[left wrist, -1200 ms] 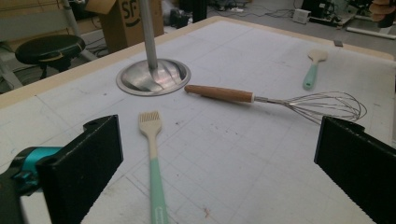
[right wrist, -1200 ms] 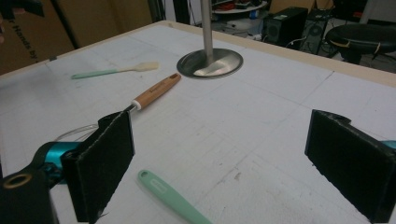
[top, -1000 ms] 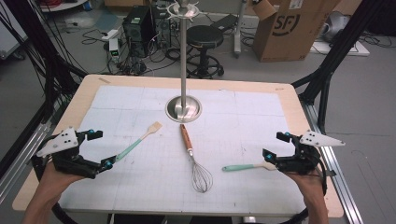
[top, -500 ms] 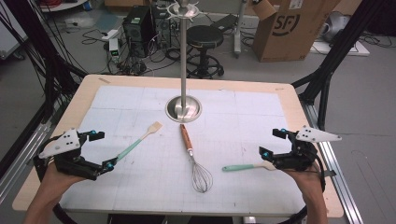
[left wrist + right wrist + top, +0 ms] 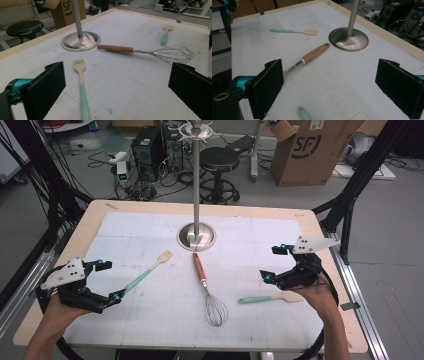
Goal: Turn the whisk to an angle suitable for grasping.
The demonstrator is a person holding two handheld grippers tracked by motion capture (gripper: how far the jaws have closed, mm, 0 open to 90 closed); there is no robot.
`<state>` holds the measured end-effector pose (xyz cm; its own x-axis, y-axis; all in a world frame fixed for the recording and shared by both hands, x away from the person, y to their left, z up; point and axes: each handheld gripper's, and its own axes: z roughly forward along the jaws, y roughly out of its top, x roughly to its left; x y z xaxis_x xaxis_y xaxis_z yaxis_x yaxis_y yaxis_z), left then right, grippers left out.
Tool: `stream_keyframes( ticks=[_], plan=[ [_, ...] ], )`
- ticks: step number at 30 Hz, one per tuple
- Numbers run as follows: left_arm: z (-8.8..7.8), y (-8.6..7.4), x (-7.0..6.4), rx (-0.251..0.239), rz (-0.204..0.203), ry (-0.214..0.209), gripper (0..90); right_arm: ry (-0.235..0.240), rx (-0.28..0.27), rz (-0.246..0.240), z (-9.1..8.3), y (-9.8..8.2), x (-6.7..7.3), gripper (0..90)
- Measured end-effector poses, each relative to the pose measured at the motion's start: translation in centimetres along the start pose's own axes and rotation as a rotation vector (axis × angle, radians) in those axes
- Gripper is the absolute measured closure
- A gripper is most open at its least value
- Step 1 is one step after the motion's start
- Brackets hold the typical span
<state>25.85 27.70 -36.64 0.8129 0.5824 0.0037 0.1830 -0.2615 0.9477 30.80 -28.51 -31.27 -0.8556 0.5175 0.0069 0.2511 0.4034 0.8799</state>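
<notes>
My left gripper (image 5: 110, 281) hovers open at the table's front left, its jaws wide apart (image 5: 117, 95). A pastry brush (image 5: 145, 272) with a teal handle lies just ahead of it, bristles pointing away (image 5: 81, 85). A whisk (image 5: 205, 282) with a wooden handle (image 5: 116, 48) lies mid-table, wires toward me. My right gripper (image 5: 272, 263) stands open at the front right (image 5: 332, 87), above a teal-handled spatula (image 5: 267, 298) whose handle end (image 5: 304, 113) shows between the jaws. Neither gripper holds anything.
A steel stand (image 5: 196, 236) with a round base and a tall pole topped by hooks (image 5: 196, 130) rises at the table's back centre. A white gridded mat (image 5: 250, 235) covers the wooden table. Beyond the table are a stool, cables and a cardboard box (image 5: 310, 150).
My right gripper has shifted a little left and away from me, over the spatula. The left gripper has barely moved. The utensils lie where they were.
</notes>
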Motion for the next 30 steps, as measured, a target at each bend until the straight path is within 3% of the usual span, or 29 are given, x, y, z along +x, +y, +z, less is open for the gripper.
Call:
stream_keyframes(
  ticks=[9, 17, 21, 22, 30],
  plan=[
    [0.3, 0.0, 0.0, 0.015, 0.000, -0.001, 1.6, 0.097, 0.046, -0.078, 2.5, 2.4, 0.3, 6.7],
    [0.6, 0.0, -0.2, 0.022, 0.008, -0.009, 1.7, 0.166, 0.083, -0.110, 4.9, 3.9, 0.2, 6.7],
    [0.7, 0.0, -0.2, 0.027, 0.006, -0.010, 1.6, 0.201, 0.119, -0.132, 5.8, 4.3, 0.3, 6.8],
    [0.7, 0.0, -0.2, 0.029, 0.006, -0.013, 1.6, 0.225, 0.151, -0.151, 6.5, 4.7, 0.4, 6.7],
    [0.8, -0.1, -0.3, 0.031, 0.006, -0.014, 1.6, 0.274, 0.238, -0.201, 9.0, 5.4, 1.2, 6.8]
  ],
)
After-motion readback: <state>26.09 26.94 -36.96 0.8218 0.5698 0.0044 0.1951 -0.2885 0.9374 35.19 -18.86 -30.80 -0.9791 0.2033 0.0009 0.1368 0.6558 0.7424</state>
